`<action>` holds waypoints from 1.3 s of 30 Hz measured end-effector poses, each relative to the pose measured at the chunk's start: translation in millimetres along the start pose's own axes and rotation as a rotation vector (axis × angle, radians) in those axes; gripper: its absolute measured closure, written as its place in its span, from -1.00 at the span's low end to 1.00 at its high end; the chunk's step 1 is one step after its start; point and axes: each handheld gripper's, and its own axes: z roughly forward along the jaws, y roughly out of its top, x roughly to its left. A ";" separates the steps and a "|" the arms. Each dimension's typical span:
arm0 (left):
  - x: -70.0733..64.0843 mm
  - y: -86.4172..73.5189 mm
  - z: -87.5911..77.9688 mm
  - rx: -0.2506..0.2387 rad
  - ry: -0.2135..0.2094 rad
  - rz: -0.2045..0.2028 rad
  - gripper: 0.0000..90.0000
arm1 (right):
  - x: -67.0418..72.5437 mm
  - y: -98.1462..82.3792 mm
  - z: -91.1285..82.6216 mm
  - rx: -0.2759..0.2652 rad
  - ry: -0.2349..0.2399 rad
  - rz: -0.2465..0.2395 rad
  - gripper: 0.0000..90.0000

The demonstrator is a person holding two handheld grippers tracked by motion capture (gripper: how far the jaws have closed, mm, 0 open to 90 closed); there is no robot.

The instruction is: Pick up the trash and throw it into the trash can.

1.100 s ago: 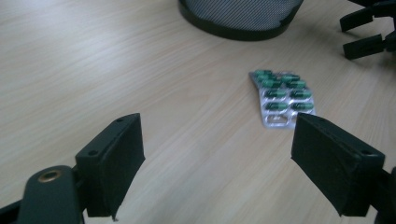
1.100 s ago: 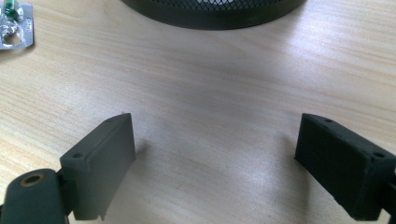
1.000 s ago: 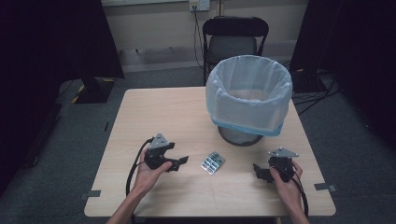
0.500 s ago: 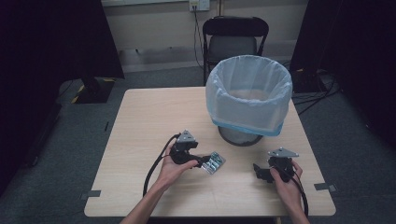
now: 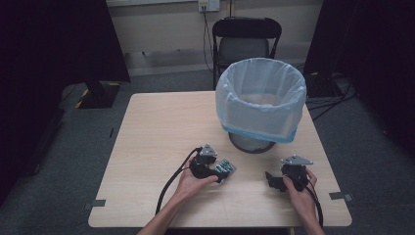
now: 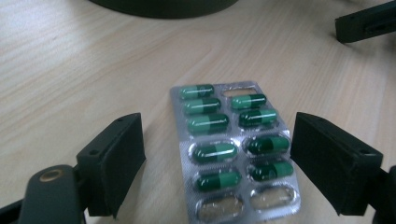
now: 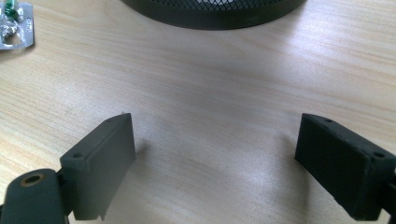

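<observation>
A silver blister pack [image 5: 227, 168] of green capsules [image 6: 219, 123] lies flat on the wooden table [image 5: 156, 127], near its front. My left gripper [image 5: 220, 172] is low over the pack, open, with one black jaw on each side of it and neither pad touching. Its jaws have just been opening slightly. In the left gripper view the pack [image 6: 233, 149] fills the gap of the left gripper [image 6: 217, 163]; several pockets at its near end are empty. My right gripper [image 5: 272, 180] rests open at the front right, and in its own view the right gripper [image 7: 215, 163] has bare wood between its jaws.
A black mesh bin [image 5: 262, 103] lined with a pale blue bag stands just behind both grippers; its base [image 7: 210, 11] is close ahead. A black chair [image 5: 247, 34] stands beyond the table. A corner of the pack [image 7: 14, 25] shows at the right gripper view's upper left.
My left hand has moved right and down across the table until its jaws straddle the blister pack. The right hand has stayed still.
</observation>
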 end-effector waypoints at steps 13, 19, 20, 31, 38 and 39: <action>-16.8 5.0 10.6 0.033 0.074 0.101 -0.62 | 0.0 0.0 0.0 0.000 0.000 0.000 -0.75; -13.5 5.8 7.2 0.017 0.060 0.077 -0.27 | 0.0 0.0 0.0 0.000 0.000 0.000 -0.75; -13.3 5.6 7.1 0.018 0.059 0.083 -0.24 | -0.1 0.0 0.0 0.000 0.000 -0.001 -0.75; -12.2 4.9 6.2 0.014 0.051 0.100 -0.24 | 0.0 0.0 0.0 0.000 0.000 0.000 -0.75; -9.0 7.4 -5.9 -0.016 0.036 0.085 -0.24 | -0.1 0.0 0.1 -0.001 0.002 -0.001 -0.75; -8.2 7.9 -8.3 -0.026 0.032 0.080 -0.24 | 0.0 0.0 0.0 0.000 0.000 -0.001 -0.75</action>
